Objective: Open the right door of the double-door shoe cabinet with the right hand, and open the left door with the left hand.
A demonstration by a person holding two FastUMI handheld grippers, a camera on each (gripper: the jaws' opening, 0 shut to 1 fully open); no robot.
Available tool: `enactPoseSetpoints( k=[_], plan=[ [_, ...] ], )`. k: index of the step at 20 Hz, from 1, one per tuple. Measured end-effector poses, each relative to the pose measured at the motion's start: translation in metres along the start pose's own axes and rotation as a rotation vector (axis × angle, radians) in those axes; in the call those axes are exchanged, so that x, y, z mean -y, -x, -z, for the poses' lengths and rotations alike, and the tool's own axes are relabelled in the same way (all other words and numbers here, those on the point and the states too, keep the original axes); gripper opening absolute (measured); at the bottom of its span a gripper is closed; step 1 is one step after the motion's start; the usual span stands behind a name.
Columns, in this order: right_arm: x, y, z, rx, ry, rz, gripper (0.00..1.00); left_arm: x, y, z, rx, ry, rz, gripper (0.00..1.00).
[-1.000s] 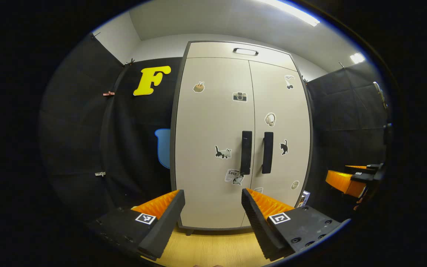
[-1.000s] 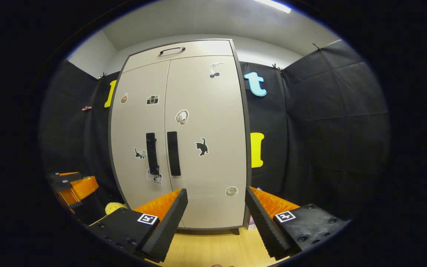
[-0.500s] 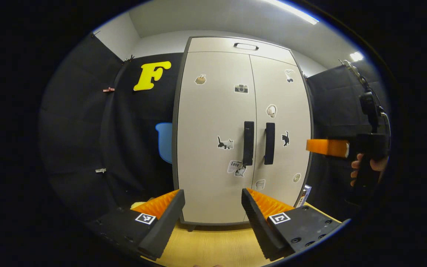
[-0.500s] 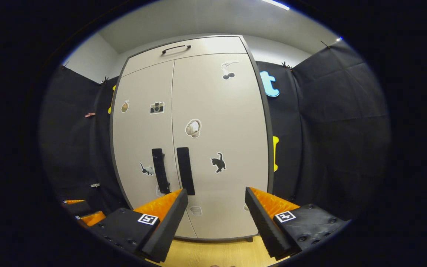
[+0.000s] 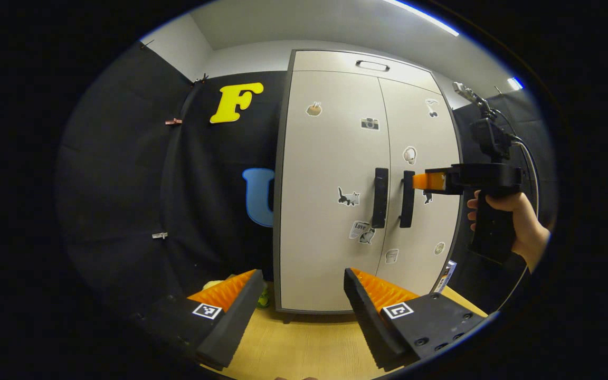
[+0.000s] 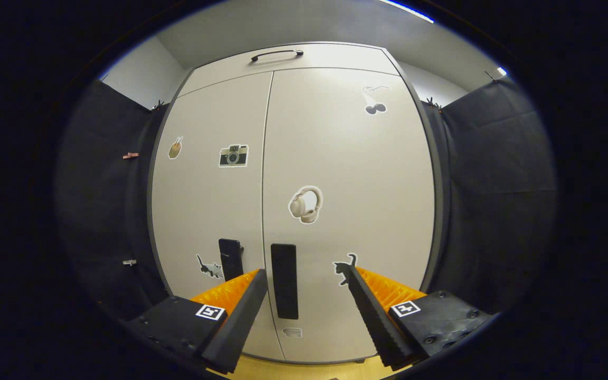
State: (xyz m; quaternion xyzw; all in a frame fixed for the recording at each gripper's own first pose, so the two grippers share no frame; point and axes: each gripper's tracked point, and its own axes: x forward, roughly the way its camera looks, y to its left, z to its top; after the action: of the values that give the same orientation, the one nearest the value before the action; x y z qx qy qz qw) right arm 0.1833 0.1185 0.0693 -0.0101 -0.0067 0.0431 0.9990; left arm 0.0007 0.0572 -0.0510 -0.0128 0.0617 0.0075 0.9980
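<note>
Floor (image 5: 304, 343): pale wood boards, grain running sideways.
Black cloth (image 5: 124, 184): hangs in folds on both sides, from ceiling edge to floor.
Clips: reddish clip (image 5: 173, 121) high on the cloth, pale clip (image 5: 159, 235) lower down the same fold.
Wall (image 5: 177, 47): white, showing above the cloth.
Ceiling light (image 5: 425, 18): long bright strip; a smaller light (image 5: 514, 83) lower right.
Stickers: camera (image 6: 233, 155), headphones (image 6: 305, 205), black cat (image 6: 343, 268), grey cat (image 6: 209, 267), cherries (image 6: 372, 103), round badge (image 5: 439, 248).
Printed packet (image 5: 445, 275): upright, at floor level.
Yellow-green thing (image 5: 263, 301): on the floor, mostly hidden, kind unclear.
</note>
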Motion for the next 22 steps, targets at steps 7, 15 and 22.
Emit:
enactPoseSetpoints(
  k=[7,15,22],
  plan=[
    [-0.014,-0.039,0.034,-0.088,0.065,0.014,0.98,-0.03,0.007,0.01,-0.033,0.01,-0.054,0.95],
    [-0.015,-0.053,0.046,-0.145,0.009,0.038,0.52,-0.044,0.017,0.003,0.004,-0.018,-0.074,0.95],
    [-0.014,-0.054,0.043,-0.123,-0.018,0.084,0.35,-0.045,0.028,0.004,0.006,-0.04,-0.035,0.95]
  ],
)
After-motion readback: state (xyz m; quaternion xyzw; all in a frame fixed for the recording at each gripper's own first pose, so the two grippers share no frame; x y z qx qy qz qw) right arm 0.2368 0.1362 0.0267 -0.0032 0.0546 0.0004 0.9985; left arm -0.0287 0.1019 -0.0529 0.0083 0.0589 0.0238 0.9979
